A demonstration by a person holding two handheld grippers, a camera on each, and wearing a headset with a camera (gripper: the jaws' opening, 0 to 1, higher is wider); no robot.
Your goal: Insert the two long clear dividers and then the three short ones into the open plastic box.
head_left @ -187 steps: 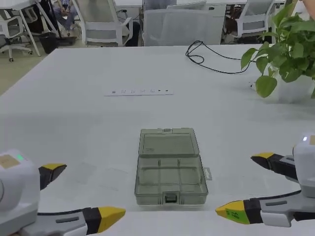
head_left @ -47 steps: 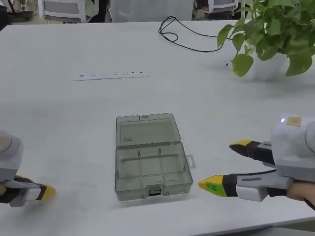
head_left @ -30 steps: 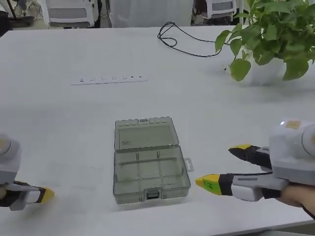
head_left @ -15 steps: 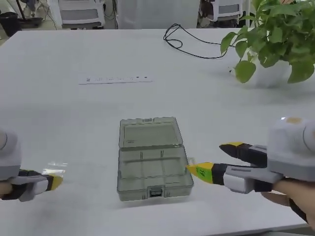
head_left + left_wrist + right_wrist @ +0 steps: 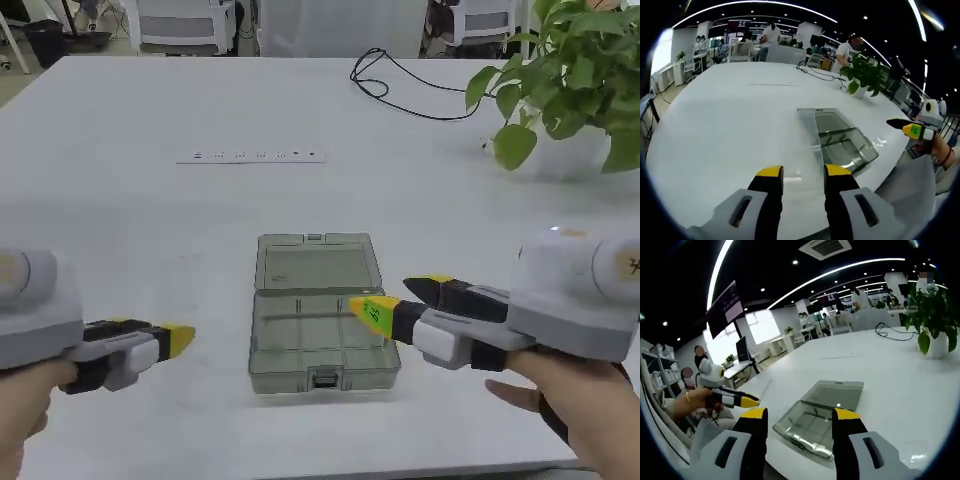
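Note:
The open, smoky clear plastic box [image 5: 322, 320] lies mid-table with its lid [image 5: 318, 262] folded back flat; faint ribs cross its base. My right gripper [image 5: 392, 294] hovers open over the box's right side, and its own view looks down on the box [image 5: 815, 422] between its jaws [image 5: 798, 415]. My left gripper [image 5: 178, 338] is left of the box, just above the table. In the left gripper view a long clear divider [image 5: 812, 150] stands up between the narrowed jaws [image 5: 802, 172], beside the box [image 5: 845, 142].
A potted plant [image 5: 570, 90] stands at the back right, with a black cable [image 5: 400, 90] beside it. A white power strip [image 5: 250, 156] lies behind the box. Office chairs line the far edge. The table's front edge runs close below the box.
My right gripper has moved left, from beside the box to over its right side. My left gripper has come up and right toward the box, carrying a clear piece at its tip.

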